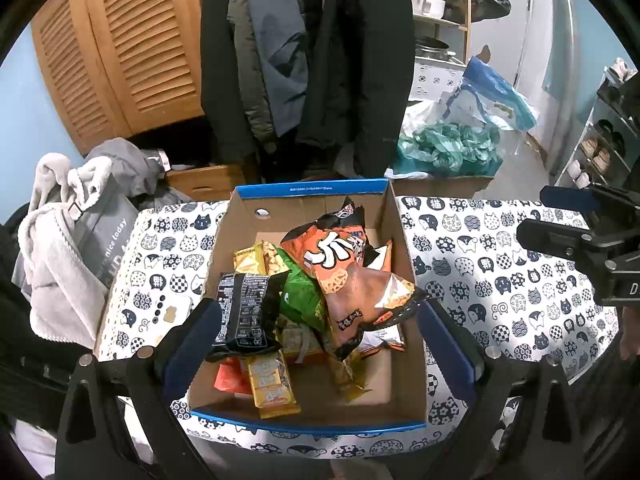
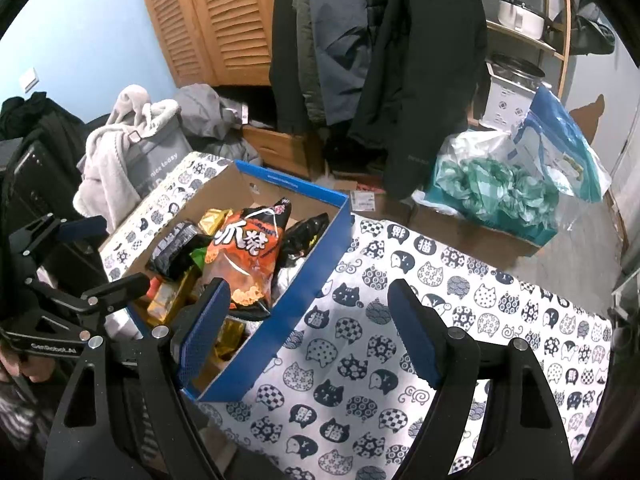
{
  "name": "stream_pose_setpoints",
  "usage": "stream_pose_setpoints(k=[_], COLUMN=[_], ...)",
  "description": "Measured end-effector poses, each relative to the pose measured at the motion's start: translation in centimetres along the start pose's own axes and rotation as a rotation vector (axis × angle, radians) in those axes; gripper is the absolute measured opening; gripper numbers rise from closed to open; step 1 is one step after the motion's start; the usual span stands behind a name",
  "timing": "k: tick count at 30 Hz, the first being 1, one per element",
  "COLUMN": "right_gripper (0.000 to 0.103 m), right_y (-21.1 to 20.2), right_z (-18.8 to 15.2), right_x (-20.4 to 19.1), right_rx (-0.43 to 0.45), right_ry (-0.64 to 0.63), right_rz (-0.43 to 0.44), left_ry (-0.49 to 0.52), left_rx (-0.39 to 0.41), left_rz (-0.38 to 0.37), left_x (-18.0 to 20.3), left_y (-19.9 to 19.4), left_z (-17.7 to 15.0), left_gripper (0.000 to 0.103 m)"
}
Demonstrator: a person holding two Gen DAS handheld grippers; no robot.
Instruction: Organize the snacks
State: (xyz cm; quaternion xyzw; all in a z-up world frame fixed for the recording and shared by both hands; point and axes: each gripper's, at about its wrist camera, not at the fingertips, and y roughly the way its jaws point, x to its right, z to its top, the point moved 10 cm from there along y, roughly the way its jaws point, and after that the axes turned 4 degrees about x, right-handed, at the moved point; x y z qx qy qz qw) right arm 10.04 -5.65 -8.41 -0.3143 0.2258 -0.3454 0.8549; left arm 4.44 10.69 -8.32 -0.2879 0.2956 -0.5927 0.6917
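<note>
1. Holding both tools above the bench (image 2: 360, 360): our left hand-held gripper (image 1: 320, 340) hangs over the near end of the cardboard box (image 1: 400, 224), jaws spread wide, nothing between the pads. Our right hand-held gripper (image 2: 308, 332) hovers over the box's right wall and the bare cat-print cloth, also released and empty.
2. Nearest in the box: a yellow bar pack (image 1: 272, 384) lies flat against the near wall, with a red-orange packet (image 1: 228, 376) beside it, partly buried.
3. Mid box: a black snack bag (image 1: 244, 312) leans on a green bag (image 1: 300, 296); the big orange chip bag (image 1: 336, 256) sits on top, tilted toward the far wall. A gold pack (image 1: 256, 260) pokes out behind the black one.
4. Far right of the pile, a second black bag (image 2: 304, 232) shows in the right wrist view, against the blue-edged wall.
5. Our read on progress: all the snacks we can see are inside the box, but as a loose heap, overlapping, nothing in rows. No snack lies on the cloth. So either collection is done and sorting is left, or nothing has started; we can't tell which.
6. Beyond the bench: coats, laundry, floor bags. Not ours.
</note>
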Motion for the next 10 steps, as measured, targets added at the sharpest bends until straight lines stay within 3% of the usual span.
stream_pose_setpoints(k=[10], right_gripper=[0.08], right_y=[0.11], right_z=[-0.35], right_x=[0.15], right_rx=[-0.006], right_ry=[0.0], right_rz=[-0.001], left_ry=[0.0], left_rx=[0.012], left_rz=[-0.002], left_x=[-0.14], left_y=[-0.23], left_z=[0.06], left_gripper=[0.099])
